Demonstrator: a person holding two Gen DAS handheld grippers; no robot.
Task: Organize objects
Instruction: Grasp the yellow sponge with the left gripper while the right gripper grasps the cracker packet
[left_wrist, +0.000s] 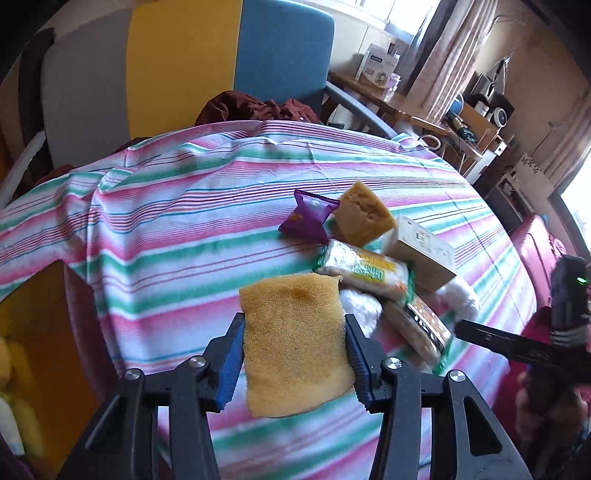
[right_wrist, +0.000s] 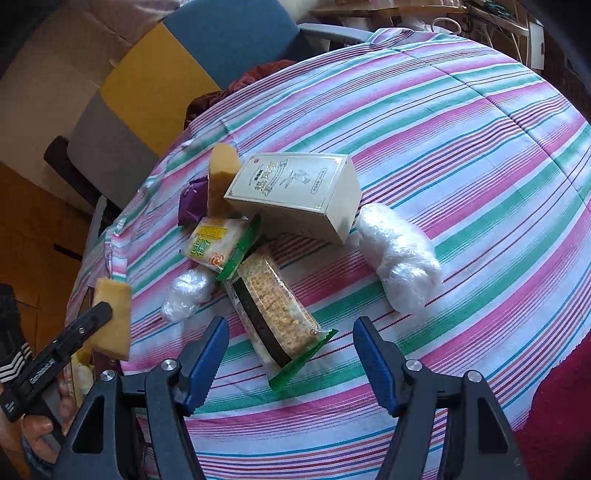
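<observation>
The left tongs (left_wrist: 295, 354) clamp a flat yellow sponge (left_wrist: 295, 343) by its two side edges, both blue pads pressed into the foam, and carry it clear above the striped cloth (left_wrist: 166, 229) that covers the counter. From the right wrist view the same sponge (right_wrist: 114, 317) hangs at the counter's near-left edge, pinched in the black tongs of the person's left hand (right_wrist: 37, 432), well apart from the pile.

The right tongs (right_wrist: 291, 354) stand wide and empty, their blue pads apart, poised just above the near end of a long packet of crackers (right_wrist: 273, 314) with a green sealed edge, which lies between and just ahead of the two pads without touching them. Beyond that packet, farther from the right tongs, a second snack packet with yellow and green print (right_wrist: 218, 243) leans on it. A cream carton with printed lettering (right_wrist: 295, 192) sits tilted behind both, and a second yellow sponge (right_wrist: 219, 181) stands upright against the carton's left side, with a purple wrapper (right_wrist: 192, 203) just beside it. A small wad of clear plastic film (right_wrist: 186, 291) lies left of the cracker packet; a larger wad (right_wrist: 400, 258) lies to the right of the carton. A blue, yellow and grey chair (right_wrist: 177, 74) stands past the far edge of the counter.
</observation>
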